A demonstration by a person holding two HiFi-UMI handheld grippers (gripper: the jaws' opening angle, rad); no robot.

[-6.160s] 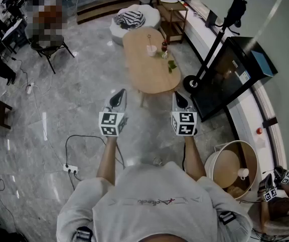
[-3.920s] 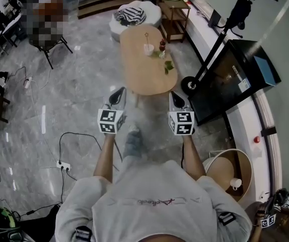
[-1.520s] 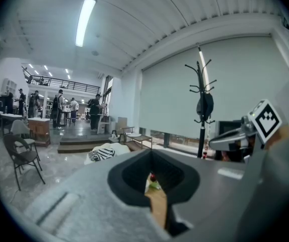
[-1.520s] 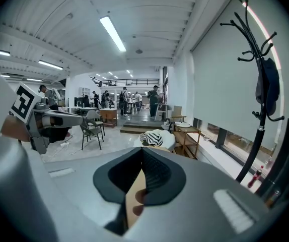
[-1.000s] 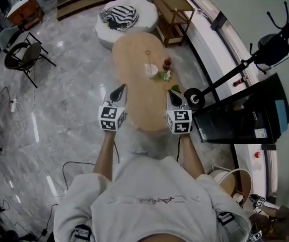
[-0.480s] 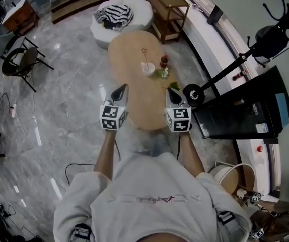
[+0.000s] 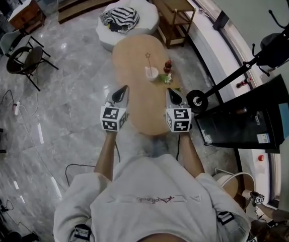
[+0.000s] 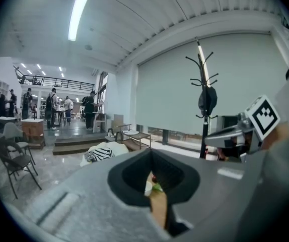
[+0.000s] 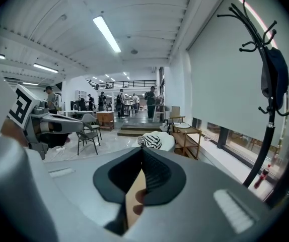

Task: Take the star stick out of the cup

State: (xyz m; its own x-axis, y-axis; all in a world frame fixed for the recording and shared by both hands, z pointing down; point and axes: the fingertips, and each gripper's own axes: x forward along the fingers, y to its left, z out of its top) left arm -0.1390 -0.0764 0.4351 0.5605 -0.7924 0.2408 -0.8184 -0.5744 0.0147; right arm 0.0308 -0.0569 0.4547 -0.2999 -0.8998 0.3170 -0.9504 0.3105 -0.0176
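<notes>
Star stick [image 7: 147, 59] stands in white cup [image 7: 151, 73], mid surface [image 7: 133, 77]. Left gripper [image 7: 120, 92] & right gripper [image 7: 172, 93] at near end, well apart from cup (both jaws pressed together, empty).

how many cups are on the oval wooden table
1: a small white cup near the middle of the light oval wooden table, with the thin star stick standing in it. The small red and green items beside it are too small to identify.
</notes>
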